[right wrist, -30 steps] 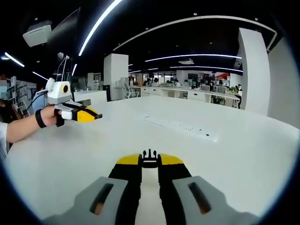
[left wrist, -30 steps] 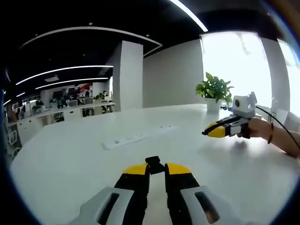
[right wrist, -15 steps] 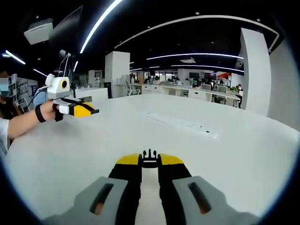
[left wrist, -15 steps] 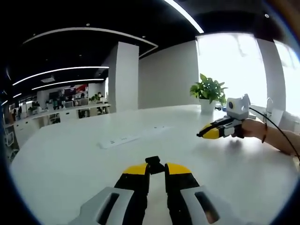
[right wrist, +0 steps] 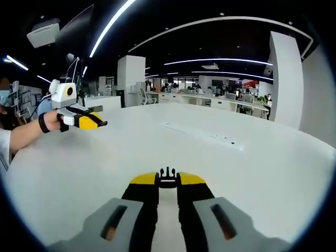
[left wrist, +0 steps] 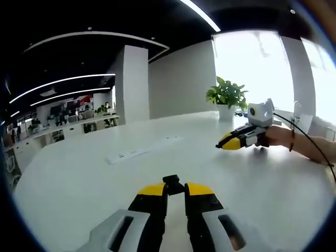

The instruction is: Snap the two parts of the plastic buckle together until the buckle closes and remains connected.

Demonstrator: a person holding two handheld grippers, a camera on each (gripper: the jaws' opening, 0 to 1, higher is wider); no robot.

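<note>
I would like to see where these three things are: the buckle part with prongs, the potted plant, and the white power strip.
Pronged buckle part point(right wrist: 167, 178): right gripper view, on its black body between the jaw tips.
Potted plant point(left wrist: 227, 93): left gripper view, on its green leaves.
Power strip point(left wrist: 140, 150): left gripper view, on its white top face.

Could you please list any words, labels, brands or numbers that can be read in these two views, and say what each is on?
None can be read.
The red sign in the far office area is too small and blurred.
The grippers, buckle parts and white power strip show no legible text.
</note>
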